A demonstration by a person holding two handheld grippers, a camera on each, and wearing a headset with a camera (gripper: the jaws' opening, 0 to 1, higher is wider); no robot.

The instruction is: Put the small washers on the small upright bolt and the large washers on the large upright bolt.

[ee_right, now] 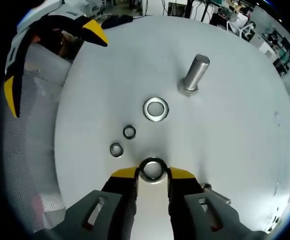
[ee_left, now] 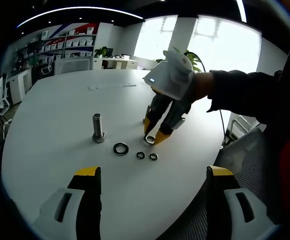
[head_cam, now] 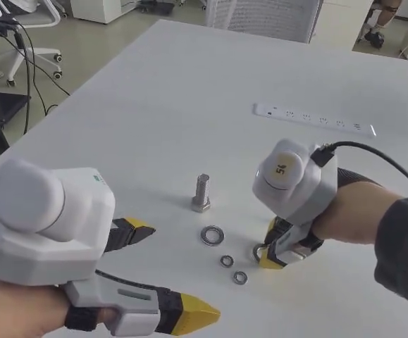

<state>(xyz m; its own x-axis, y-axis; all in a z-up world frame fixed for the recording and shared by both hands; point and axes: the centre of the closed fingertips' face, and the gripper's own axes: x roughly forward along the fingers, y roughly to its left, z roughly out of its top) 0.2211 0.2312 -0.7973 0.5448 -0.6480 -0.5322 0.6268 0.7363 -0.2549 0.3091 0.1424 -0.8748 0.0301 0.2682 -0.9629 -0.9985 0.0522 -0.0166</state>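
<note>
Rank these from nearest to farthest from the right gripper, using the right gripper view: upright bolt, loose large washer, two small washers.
1. Lower small washer and upper small washer, left of the right gripper: too close to call.
2. Loose large washer, straight ahead.
3. Upright bolt, ahead and to the right.
A further washer sits between its jaw tips.

Left tool [ee_left: 153, 172] agape, right tool [ee_right: 152, 174] tight around washer [ee_right: 152, 161]

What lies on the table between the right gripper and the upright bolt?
A loose large washer lies flat between the right gripper, shut on another washer, and the bolt, seen in the right gripper view.
</note>
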